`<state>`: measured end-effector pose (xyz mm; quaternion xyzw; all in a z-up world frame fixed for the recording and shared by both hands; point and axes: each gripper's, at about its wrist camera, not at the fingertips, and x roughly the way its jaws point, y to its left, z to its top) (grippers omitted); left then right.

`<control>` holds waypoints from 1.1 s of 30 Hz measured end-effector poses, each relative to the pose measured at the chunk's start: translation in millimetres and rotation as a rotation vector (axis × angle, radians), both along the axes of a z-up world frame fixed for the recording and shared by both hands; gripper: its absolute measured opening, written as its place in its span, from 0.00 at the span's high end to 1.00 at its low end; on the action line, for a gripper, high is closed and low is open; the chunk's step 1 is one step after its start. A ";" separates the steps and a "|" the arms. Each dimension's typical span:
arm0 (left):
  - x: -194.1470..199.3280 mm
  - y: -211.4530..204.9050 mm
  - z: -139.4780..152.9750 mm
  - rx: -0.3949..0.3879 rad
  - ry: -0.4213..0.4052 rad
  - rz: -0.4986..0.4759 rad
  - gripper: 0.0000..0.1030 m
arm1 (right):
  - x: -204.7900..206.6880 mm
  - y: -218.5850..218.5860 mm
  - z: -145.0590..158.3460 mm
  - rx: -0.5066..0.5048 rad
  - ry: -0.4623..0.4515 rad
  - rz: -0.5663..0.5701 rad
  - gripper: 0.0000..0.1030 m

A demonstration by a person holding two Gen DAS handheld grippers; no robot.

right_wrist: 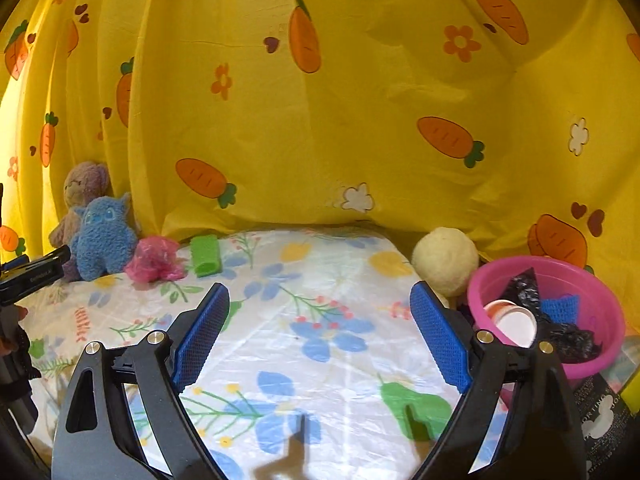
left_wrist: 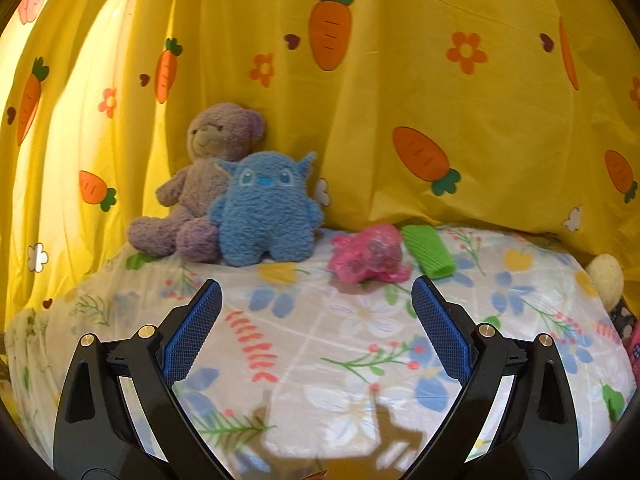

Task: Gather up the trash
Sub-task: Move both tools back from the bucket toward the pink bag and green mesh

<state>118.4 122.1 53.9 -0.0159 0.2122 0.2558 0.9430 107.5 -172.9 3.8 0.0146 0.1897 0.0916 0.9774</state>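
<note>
1. My left tongs [left_wrist: 316, 300] stand wide apart over the flowered sheet [left_wrist: 360, 344], with nothing between the blue pads [left_wrist: 196, 332].
2. My right tongs [right_wrist: 320, 304] are also spread wide and hold nothing; the sheet [right_wrist: 320, 320] lies bare between the pads [right_wrist: 200, 332].
3. A crumpled pink wrapper [left_wrist: 368, 254] lies on the sheet ahead of my left tongs, a little to the right, clear of them.
4. A green sleeve [left_wrist: 428, 250] lies just beside the wrapper on its right, touching or nearly so; I cannot tell which.
5. In the right view, wrapper [right_wrist: 154, 260] and sleeve [right_wrist: 206, 256] sit far to the left, near the toys.
6. A purple bear [left_wrist: 204, 176] sits against the yellow curtain [left_wrist: 400, 80], with a blue plush [left_wrist: 266, 210] leaning in front of it.
7. A pink bowl [right_wrist: 600, 280] stands at the right edge, just beside my right tongs, partly hidden by the right finger.
8. In the bowl are a white cup [right_wrist: 514, 322] on its side, black plastic [right_wrist: 568, 340] and a blue mesh piece [right_wrist: 560, 308].
9. A cream ball [right_wrist: 446, 260] rests by the curtain, just left of the bowl.
10. My left tongs show at the left edge of the right view [right_wrist: 36, 272].
</note>
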 end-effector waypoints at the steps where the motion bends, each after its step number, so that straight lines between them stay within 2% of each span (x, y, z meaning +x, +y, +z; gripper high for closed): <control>1: -0.9 8.0 2.4 -0.002 -0.002 0.021 0.09 | 3.2 8.2 1.2 -0.003 0.001 0.011 0.14; 5: 1.9 36.3 10.5 -0.002 -0.004 0.095 0.09 | 17.7 38.8 6.0 -0.011 0.011 0.053 0.14; 13: 27.5 70.5 17.4 -0.025 -0.022 0.160 0.09 | 62.6 98.8 16.6 -0.046 -0.017 0.101 0.14; 21: 66.1 89.5 5.3 -0.007 -0.035 0.202 0.09 | 125.1 138.0 2.6 -0.044 0.012 0.151 0.14; 29: 109.3 107.7 -30.3 -0.092 -0.030 0.158 0.09 | 193.9 179.2 -28.8 -0.074 0.091 0.167 0.15; 30: 112.8 109.3 -35.1 -0.108 -0.028 0.149 0.09 | 203.0 184.7 -34.4 -0.079 0.112 0.165 0.19; 33: 124.7 115.6 -48.2 -0.200 -0.023 0.095 0.09 | 229.3 198.4 -51.2 -0.074 0.193 0.167 0.21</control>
